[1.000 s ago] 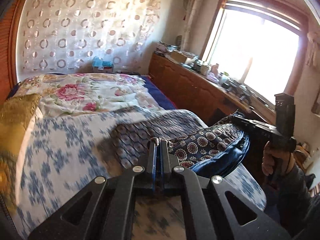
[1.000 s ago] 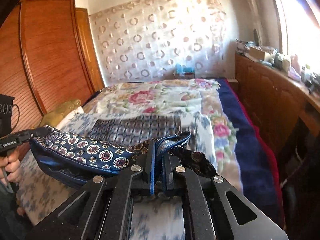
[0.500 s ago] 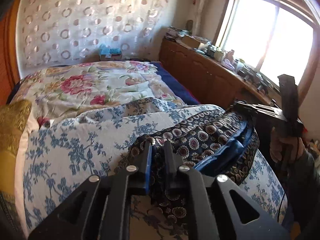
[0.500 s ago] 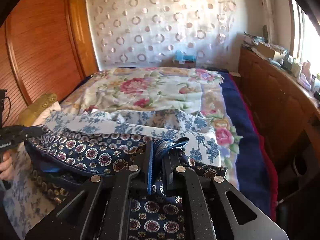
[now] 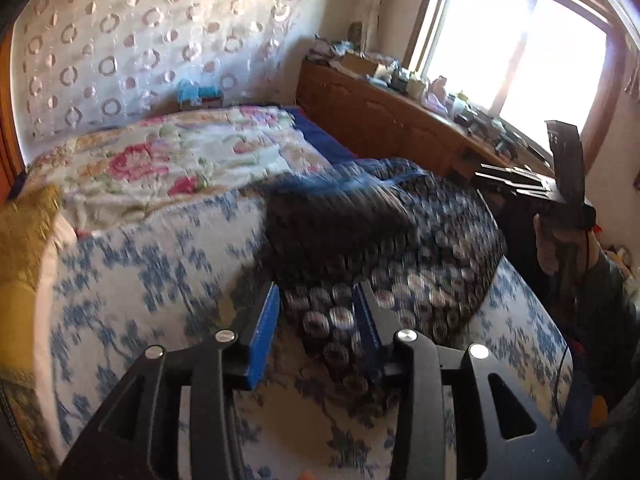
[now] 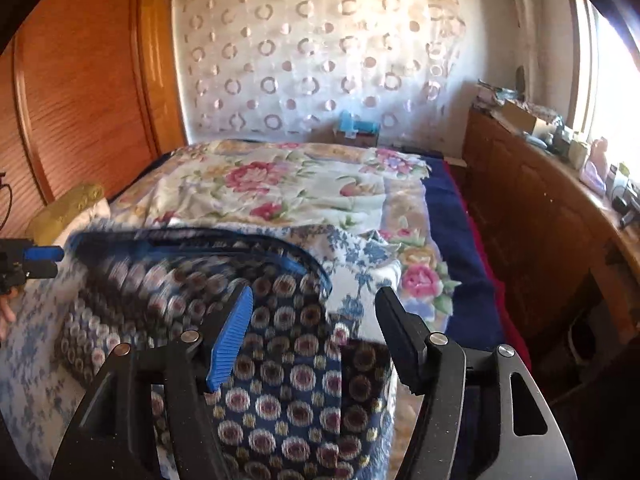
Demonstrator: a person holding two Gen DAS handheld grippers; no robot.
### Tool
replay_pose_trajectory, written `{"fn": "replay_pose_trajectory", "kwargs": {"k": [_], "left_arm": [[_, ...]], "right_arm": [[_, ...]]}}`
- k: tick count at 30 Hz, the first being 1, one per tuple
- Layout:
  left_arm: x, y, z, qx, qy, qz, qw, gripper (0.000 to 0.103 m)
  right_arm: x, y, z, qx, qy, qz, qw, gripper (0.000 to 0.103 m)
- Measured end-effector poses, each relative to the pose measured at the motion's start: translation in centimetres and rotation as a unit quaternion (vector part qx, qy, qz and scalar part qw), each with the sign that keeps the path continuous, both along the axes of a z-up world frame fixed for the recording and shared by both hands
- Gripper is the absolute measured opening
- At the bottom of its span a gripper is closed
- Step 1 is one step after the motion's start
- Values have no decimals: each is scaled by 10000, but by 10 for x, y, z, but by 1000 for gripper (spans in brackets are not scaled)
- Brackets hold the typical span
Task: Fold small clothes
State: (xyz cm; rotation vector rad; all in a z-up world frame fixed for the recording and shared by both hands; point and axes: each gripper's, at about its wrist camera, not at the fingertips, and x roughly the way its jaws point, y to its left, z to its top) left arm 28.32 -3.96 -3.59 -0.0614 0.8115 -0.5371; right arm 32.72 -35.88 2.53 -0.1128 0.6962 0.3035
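A dark blue garment with a round medallion pattern [image 5: 400, 248] lies folded on the bed's blue-and-white floral cloth [image 5: 140, 272]. It also shows in the right wrist view [image 6: 280, 340], with a blue trim edge along its far side. My left gripper [image 5: 316, 292] is open and empty just above the garment's near edge. My right gripper [image 6: 314, 296] is open and empty over the garment's right end. The right gripper appears in the left wrist view [image 5: 520, 184], and the left gripper's tips appear in the right wrist view [image 6: 40, 260]. The garment is motion-blurred.
A flowered quilt [image 6: 288, 184] covers the far half of the bed. A yellow cushion [image 5: 24, 240] lies at the left. A wooden cabinet with clutter [image 6: 540, 184] runs along the right under the window. A wooden wardrobe [image 6: 80, 80] stands at the left.
Both grippers have opened and let go of the garment. It has dropped onto the bed in a folded shape. Both grippers have pulled back a little.
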Motion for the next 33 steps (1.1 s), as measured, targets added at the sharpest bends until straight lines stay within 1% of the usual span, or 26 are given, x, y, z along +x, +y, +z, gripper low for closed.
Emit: {"fn": "replay_pose_trajectory", "kwargs": {"k": [3, 6, 10, 11, 12, 14, 17, 21, 23, 26, 33], "left_arm": [[3, -7, -13, 97, 192, -17, 9998, 38], [12, -15, -18, 147, 251, 53, 9996, 38], [28, -21, -22, 376, 244, 231, 9987, 38], [33, -22, -23, 402, 250, 280, 9985, 38], [38, -22, -25, 427, 259, 320, 9982, 38], [45, -22, -30, 481, 317, 400, 9975, 38], [54, -20, -42, 450, 523, 454, 9966, 40], [54, -22, -43, 430, 462, 485, 9968, 44], [57, -22, -44, 341, 450, 562, 9968, 45], [61, -24, -45, 280, 414, 662, 9966, 45], [65, -24, -45, 288, 453, 664, 9963, 45]], "right_arm": [[2, 2, -14, -168, 196, 47, 9997, 66], [10, 5, -28, -231, 396, -9, 9989, 66], [20, 8, -39, -287, 488, -36, 9984, 66], [22, 7, -42, -273, 514, -68, 9983, 67], [23, 6, -43, -256, 542, -89, 9982, 71], [24, 5, -46, -242, 599, -85, 9979, 73], [23, 5, -53, -300, 690, -92, 9971, 74], [20, 2, -57, -307, 724, -88, 9969, 74], [18, 1, -57, -283, 713, -97, 9970, 75], [16, 0, -57, -257, 711, -112, 9971, 75], [5, -6, -54, -242, 669, -126, 9974, 75]]}}
